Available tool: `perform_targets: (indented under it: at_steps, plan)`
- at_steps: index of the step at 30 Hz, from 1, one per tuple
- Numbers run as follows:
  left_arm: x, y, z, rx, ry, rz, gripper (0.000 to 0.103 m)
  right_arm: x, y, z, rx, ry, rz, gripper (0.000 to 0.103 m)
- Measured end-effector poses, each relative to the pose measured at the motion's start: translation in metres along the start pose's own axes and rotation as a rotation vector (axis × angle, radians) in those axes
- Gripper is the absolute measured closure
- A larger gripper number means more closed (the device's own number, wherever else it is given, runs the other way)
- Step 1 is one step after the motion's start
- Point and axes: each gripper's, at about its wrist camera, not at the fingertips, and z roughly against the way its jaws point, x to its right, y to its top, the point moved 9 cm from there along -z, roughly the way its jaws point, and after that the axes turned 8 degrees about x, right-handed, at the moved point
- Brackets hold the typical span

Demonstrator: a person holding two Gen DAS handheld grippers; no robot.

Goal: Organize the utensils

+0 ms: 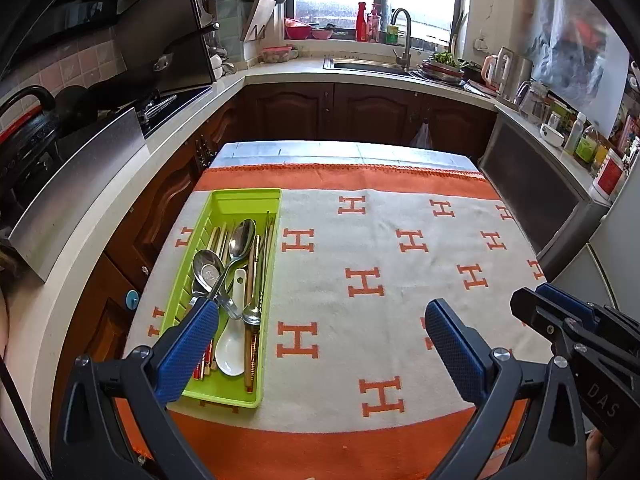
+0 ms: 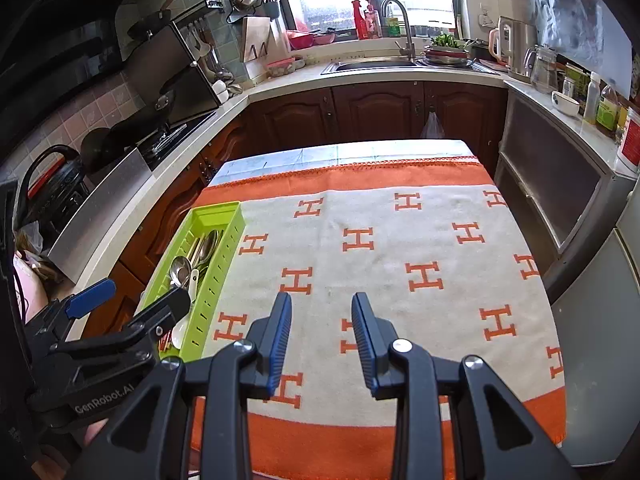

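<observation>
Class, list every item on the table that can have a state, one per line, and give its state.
Lime-green plastic utensil tray: upright, filled, at the cloth's left edge.
Large steel spoons: lying in the tray.
White ceramic soup spoon: in the tray, bowl up.
Left tongs: wide open, empty.
Right tongs: partly open, empty.

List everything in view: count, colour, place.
tray: 1, lime green, left side of cloth
metal spoons: at least 2, silver, in tray
ceramic spoon: 1, white, in tray
chopsticks: several, wood and metal, in tray; count unclear
cloth: 1, white and orange with H marks, covers table
sink: 1, steel, far counter under window
kettle: 1, white, right counter
left gripper: open, empty, near tray
right gripper: open, empty, over cloth
</observation>
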Motion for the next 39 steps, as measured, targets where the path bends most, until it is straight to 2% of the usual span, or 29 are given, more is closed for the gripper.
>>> perform_targets:
  at_steps: [39]
  plan:
    - [0.008,-0.014,-0.002,-0.024,-0.009,0.011,0.001,0.001,-0.018,-0.003,-0.032,0.026,-0.025,0.072]
